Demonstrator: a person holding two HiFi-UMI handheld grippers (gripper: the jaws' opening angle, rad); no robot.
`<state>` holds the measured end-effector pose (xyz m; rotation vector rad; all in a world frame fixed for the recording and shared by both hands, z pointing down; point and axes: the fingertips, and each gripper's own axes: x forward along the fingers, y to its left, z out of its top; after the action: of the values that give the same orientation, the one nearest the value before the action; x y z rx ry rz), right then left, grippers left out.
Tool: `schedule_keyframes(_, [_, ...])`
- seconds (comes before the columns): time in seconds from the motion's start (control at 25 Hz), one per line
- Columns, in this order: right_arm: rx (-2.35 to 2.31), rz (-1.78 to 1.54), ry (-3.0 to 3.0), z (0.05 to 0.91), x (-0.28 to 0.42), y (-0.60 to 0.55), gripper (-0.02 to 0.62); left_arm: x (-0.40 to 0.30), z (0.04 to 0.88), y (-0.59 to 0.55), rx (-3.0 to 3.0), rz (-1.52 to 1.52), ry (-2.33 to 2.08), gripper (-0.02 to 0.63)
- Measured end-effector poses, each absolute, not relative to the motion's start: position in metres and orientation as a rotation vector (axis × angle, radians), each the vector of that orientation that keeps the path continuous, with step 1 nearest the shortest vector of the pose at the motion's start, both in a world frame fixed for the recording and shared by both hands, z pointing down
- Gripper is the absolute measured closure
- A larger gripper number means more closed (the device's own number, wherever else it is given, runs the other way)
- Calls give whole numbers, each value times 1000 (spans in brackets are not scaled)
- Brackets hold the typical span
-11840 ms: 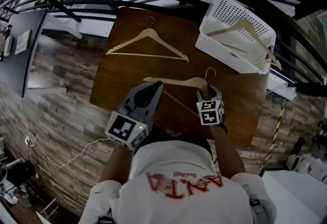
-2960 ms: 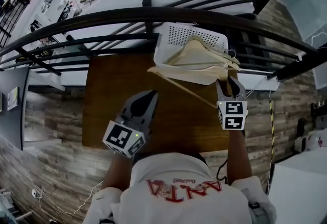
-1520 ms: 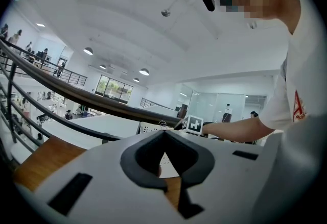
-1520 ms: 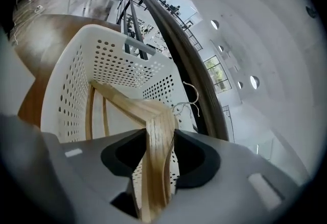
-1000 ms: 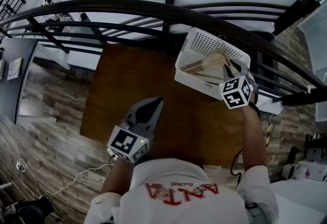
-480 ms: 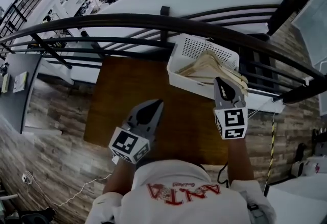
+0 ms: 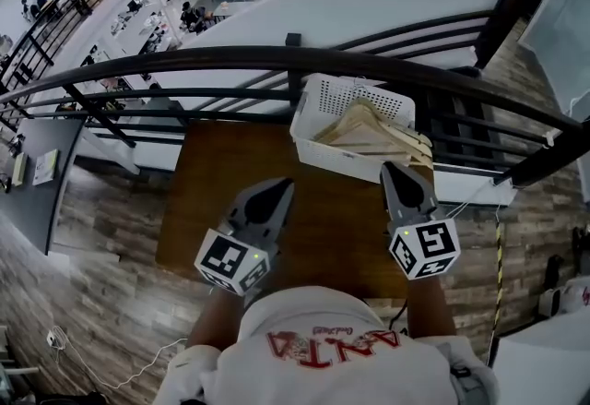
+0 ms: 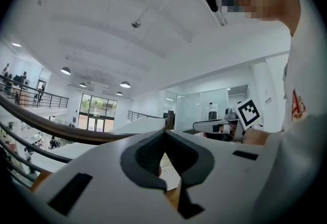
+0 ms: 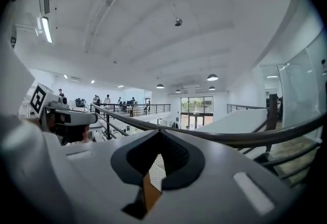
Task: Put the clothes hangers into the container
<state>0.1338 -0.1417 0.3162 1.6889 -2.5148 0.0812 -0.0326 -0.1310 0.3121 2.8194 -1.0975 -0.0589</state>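
Note:
Several pale wooden hangers (image 7: 371,132) lie piled in the white perforated container (image 7: 324,97) at the far right of the brown table (image 7: 214,184). My right gripper (image 7: 391,169) hovers over the table just in front of the container, shut and empty; its tips meet in the right gripper view (image 9: 159,133), with the container (image 9: 158,164) showing through the gap below. My left gripper (image 7: 279,184) hangs over the middle of the table, shut on nothing, its tips together in the left gripper view (image 8: 164,130).
A black metal railing (image 7: 277,56) curves just behind the table and container, with an open drop to a lower floor beyond. Wood-plank flooring (image 7: 101,237) lies on both sides of the table. The person's torso is at the table's near edge.
The right gripper has drawn back from over the hangers in the container to the table's near side and rolled upright. The left gripper has lifted slightly.

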Motion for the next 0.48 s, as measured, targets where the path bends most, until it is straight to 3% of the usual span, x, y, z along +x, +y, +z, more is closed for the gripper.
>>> schedule_keyframes(0.48, [1670,84,-2510,320,133,-136,594,-37,306,-123,2820,-76,-1121,598])
